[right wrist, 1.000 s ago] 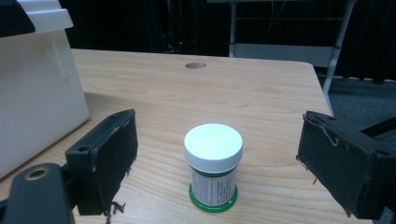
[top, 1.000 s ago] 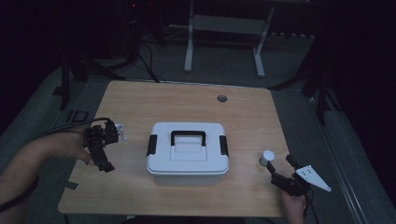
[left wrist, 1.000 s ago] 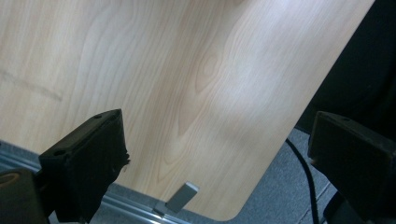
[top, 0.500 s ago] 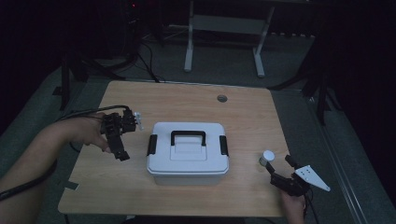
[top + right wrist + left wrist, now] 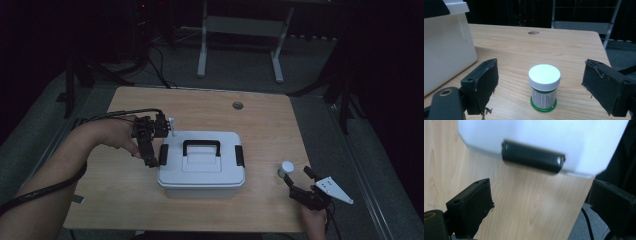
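a dark room, a wooden surface. the white box stands at its middle, latch closed. the left tool, released, is just beside the latch; a crooked approach may push the box. the right tool, released, flanks a jar.

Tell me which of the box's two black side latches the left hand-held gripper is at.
The latch on the box's left end; the left hand-held gripper sits open right beside it. The other latch has nothing near it.
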`<state>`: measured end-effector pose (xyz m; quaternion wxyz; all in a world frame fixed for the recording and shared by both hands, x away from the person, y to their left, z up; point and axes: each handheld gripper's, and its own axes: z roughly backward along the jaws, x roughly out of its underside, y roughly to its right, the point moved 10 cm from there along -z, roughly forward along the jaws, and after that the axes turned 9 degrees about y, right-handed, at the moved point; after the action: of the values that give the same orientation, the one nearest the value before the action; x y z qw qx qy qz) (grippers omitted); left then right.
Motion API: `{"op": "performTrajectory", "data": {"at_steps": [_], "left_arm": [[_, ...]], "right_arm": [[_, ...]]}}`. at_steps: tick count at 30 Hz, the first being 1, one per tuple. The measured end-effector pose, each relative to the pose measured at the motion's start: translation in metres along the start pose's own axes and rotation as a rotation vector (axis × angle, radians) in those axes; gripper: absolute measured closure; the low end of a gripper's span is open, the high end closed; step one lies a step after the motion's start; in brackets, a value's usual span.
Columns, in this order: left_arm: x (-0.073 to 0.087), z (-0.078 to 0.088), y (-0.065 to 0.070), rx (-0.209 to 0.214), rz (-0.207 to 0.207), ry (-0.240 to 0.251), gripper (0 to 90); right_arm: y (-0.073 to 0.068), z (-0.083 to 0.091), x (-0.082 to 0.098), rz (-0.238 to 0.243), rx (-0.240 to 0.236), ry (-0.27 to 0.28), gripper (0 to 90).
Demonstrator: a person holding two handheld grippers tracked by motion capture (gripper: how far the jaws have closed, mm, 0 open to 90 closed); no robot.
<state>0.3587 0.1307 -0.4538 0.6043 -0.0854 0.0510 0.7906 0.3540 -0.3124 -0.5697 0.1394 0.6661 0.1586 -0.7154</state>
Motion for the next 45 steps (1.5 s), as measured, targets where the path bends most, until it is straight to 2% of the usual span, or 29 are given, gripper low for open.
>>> {"op": "performTrajectory", "data": {"at_steps": [4, 6, 7, 12, 16, 18, 23, 28, 29, 30, 31, 34, 39, 41, 42, 45], "left_arm": [[-0.010, -0.001, 0.001, 0.007, -0.020, 0.000, 4.7], [-0.010, -0.001, 0.001, 0.007, -0.020, 0.000, 4.7], [-0.019, -0.002, 0.001, 0.014, -0.038, -0.003, 4.7], [-0.034, -0.005, -0.002, 0.001, -0.066, -0.001, 5.6], [-0.048, -0.007, 0.000, 0.022, -0.087, 0.018, 6.3], [-0.054, -0.010, 0.000, 0.016, -0.101, 0.018, 7.9], [-0.063, -0.018, 0.001, 0.030, -0.136, 0.011, 14.6], [-0.068, -0.021, -0.002, 0.025, -0.163, 0.002, 24.2], [-0.068, -0.021, -0.002, 0.025, -0.163, 0.002, 28.5], [-0.070, -0.023, -0.004, 0.017, -0.176, 0.004, 28.5], [-0.071, -0.024, -0.004, 0.017, -0.173, 0.002, 35.1], [-0.071, -0.029, -0.004, 0.023, -0.185, -0.013, 43.2], [-0.075, -0.032, -0.002, 0.019, -0.212, -0.020, 52.6], [-0.076, -0.033, 0.000, 0.029, -0.220, -0.030, 56.4], [-0.076, -0.033, -0.001, 0.016, -0.228, -0.038, 58.0], [-0.077, -0.033, 0.000, 0.013, -0.230, -0.050, 62.6]], "right_arm": [[-0.001, 0.000, 0.000, -0.002, -0.012, -0.003, 12.8], [-0.001, 0.000, 0.001, 0.001, -0.009, -0.004, 12.8], [-0.001, 0.000, 0.000, 0.006, -0.008, -0.002, 12.8], [-0.001, 0.000, 0.000, 0.000, -0.012, -0.002, 12.8], [-0.002, 0.000, 0.001, -0.004, -0.018, -0.005, 12.8], [-0.002, 0.000, 0.001, -0.006, -0.018, -0.006, 12.8], [-0.002, 0.000, 0.001, -0.011, -0.022, -0.009, 12.8], [-0.002, 0.000, 0.002, -0.009, -0.026, -0.013, 12.8], [-0.002, 0.000, 0.002, -0.009, -0.026, -0.013, 12.8], [-0.002, 0.000, 0.002, -0.009, -0.027, -0.014, 12.9], [-0.003, 0.000, 0.002, -0.008, -0.027, -0.013, 12.9], [-0.003, 0.000, 0.002, -0.008, -0.028, -0.015, 12.9], [-0.003, 0.000, 0.003, -0.005, -0.032, -0.019, 13.3], [-0.003, -0.001, 0.003, -0.004, -0.032, -0.018, 13.3], [-0.003, -0.001, 0.003, -0.002, -0.031, -0.019, 13.3], [-0.003, -0.001, 0.003, -0.005, -0.031, -0.018, 13.3]]}}
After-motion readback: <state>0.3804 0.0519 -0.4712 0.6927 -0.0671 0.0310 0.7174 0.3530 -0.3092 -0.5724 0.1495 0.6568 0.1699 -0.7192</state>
